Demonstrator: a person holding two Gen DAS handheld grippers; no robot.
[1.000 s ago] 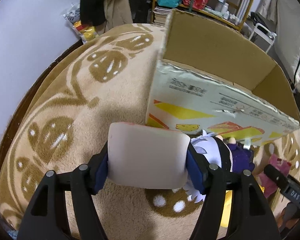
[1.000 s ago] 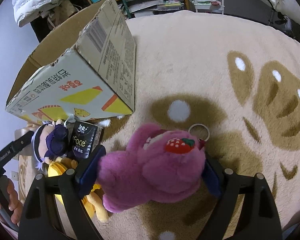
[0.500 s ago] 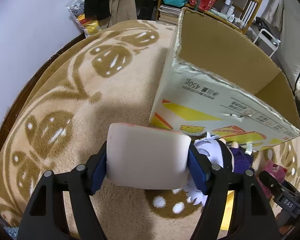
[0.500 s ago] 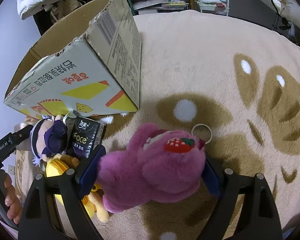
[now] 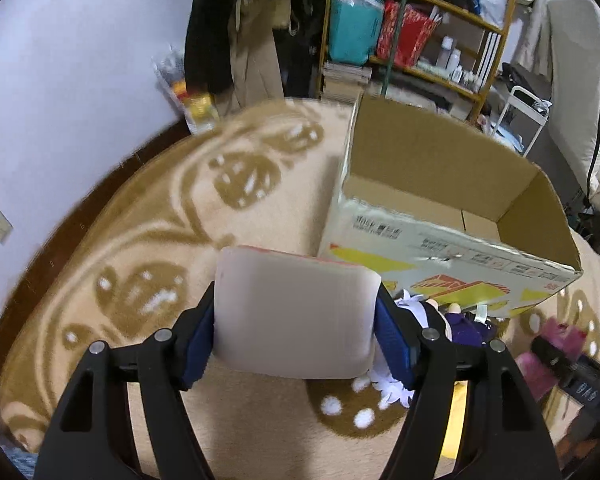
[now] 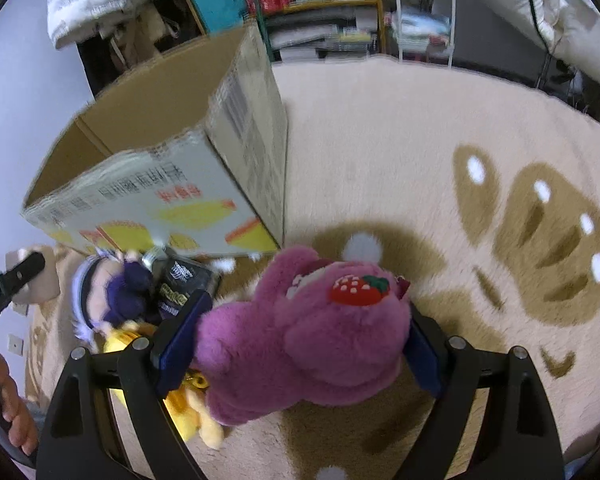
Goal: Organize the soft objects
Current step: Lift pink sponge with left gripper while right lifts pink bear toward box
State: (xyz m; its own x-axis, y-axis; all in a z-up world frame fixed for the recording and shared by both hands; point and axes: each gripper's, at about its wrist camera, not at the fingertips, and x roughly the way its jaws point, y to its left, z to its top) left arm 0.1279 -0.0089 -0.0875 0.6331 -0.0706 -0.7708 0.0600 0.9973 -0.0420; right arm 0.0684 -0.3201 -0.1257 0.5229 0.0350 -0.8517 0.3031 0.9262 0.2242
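Note:
My left gripper [image 5: 296,332] is shut on a pale pink soft block [image 5: 296,312] and holds it above the rug, in front of the open cardboard box [image 5: 440,200]. My right gripper [image 6: 300,344] is shut on a purple plush bear [image 6: 304,332] with a strawberry patch, held right of the box [image 6: 172,184]. On the rug by the box's near wall lie a purple-haired doll [image 6: 112,292], a black tissue pack [image 6: 180,284] and a yellow plush [image 6: 184,412]. The doll also shows in the left wrist view [image 5: 452,320].
A beige rug with brown paw patterns [image 6: 540,240] covers the floor. Cluttered shelves [image 5: 412,28] stand behind the box, and a white cart [image 6: 424,8] stands past the rug's far edge. A wall [image 5: 60,80] borders the rug on the left.
Both grippers have risen with their loads. The views now look over the box's rim into its inside.

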